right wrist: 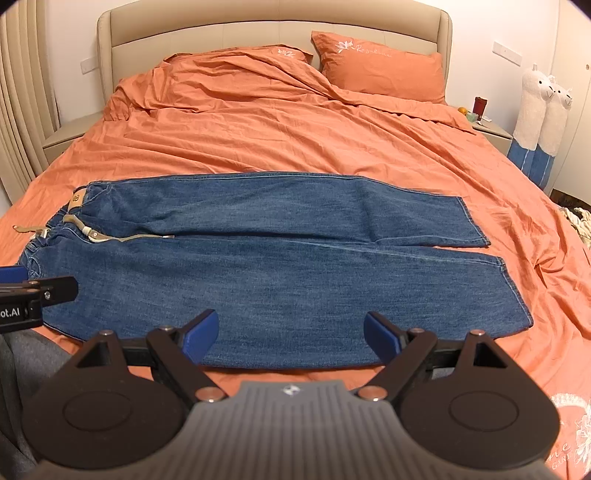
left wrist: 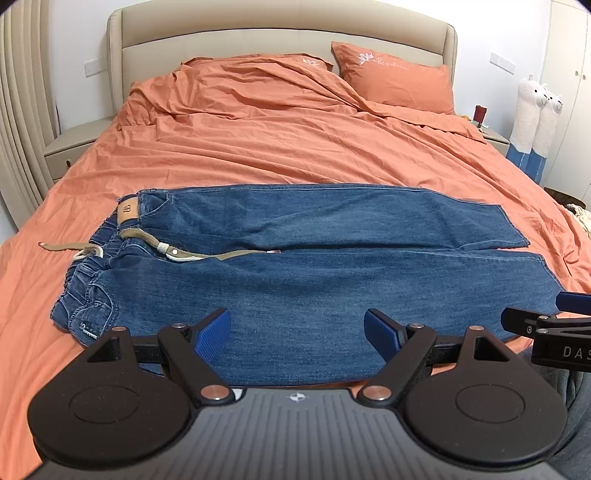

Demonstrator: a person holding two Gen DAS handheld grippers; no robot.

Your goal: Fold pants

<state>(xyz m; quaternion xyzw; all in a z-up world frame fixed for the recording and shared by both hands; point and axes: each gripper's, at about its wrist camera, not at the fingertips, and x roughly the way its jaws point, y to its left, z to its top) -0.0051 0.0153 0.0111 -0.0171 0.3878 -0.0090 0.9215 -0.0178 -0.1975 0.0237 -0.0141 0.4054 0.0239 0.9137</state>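
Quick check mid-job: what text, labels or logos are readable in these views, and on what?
"DAS", cut off: right gripper body, left wrist view.
"ot.AI", cut off: left gripper body, right wrist view.
Pillow: white cursive embroidery beside a flower, too blurred to read.
Leather patch on the jeans waistband: mark too small.
Duvet corner: white embroidery, partly cut off, unreadable.

1. I see a bed (right wrist: 258, 122) with orange bedding filling mid-frame, and a beige padded headboard (right wrist: 273, 29) at top.
2. White walls; a nightstand (left wrist: 74, 144) at left, and llama plush toys (right wrist: 543, 110) upper right.
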